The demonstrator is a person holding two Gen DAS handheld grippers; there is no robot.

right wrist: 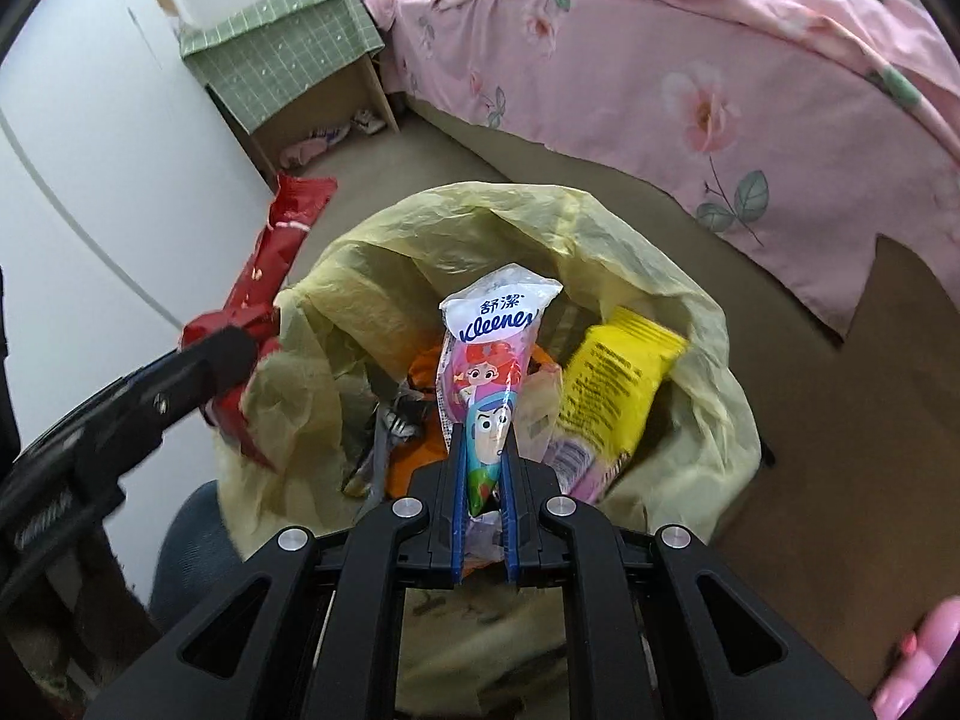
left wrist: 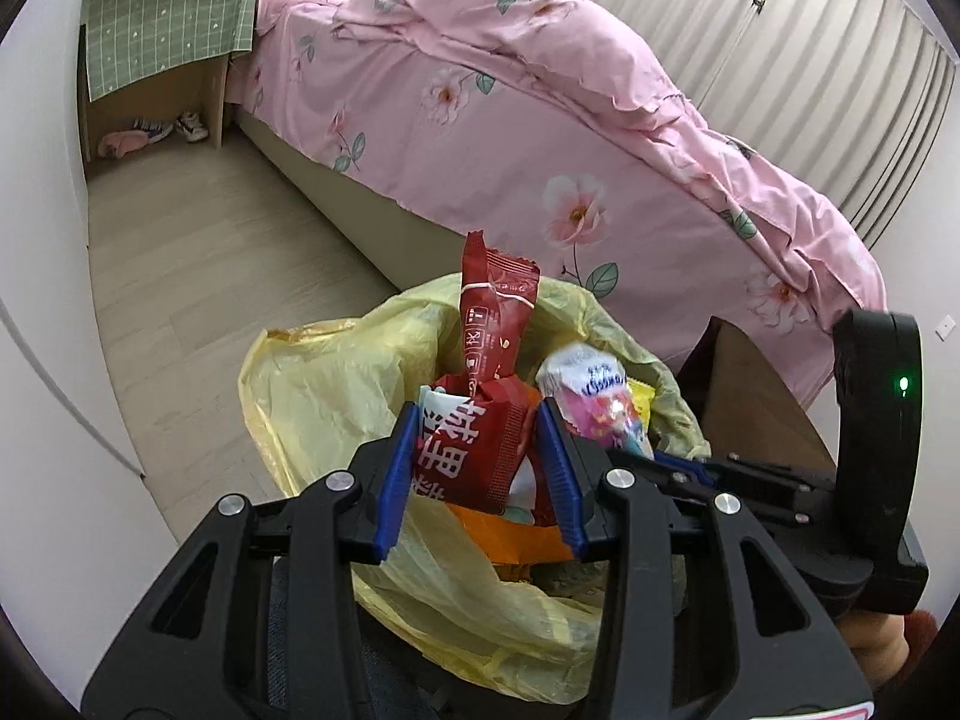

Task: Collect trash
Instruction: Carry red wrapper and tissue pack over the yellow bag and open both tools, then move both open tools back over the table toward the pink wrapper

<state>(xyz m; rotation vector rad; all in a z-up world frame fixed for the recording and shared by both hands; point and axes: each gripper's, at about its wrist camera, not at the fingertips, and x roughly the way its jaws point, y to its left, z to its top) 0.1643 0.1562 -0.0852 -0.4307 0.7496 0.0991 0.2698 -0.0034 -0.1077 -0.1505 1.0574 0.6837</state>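
1. Two grippers hang over the yellow trash bag [right wrist: 708, 438], frame centre.
2. Left gripper [left wrist: 477, 438] fingers clamp a red wrapper [left wrist: 480, 444].
3. Right gripper [right wrist: 485, 468] fingers pinch a tissue pack [right wrist: 489, 372].

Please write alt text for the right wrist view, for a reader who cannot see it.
The right claw grips a Kleenex tissue packet above an open yellow trash bag holding a yellow wrapper. The left claw holds a red wrapper at its edge.
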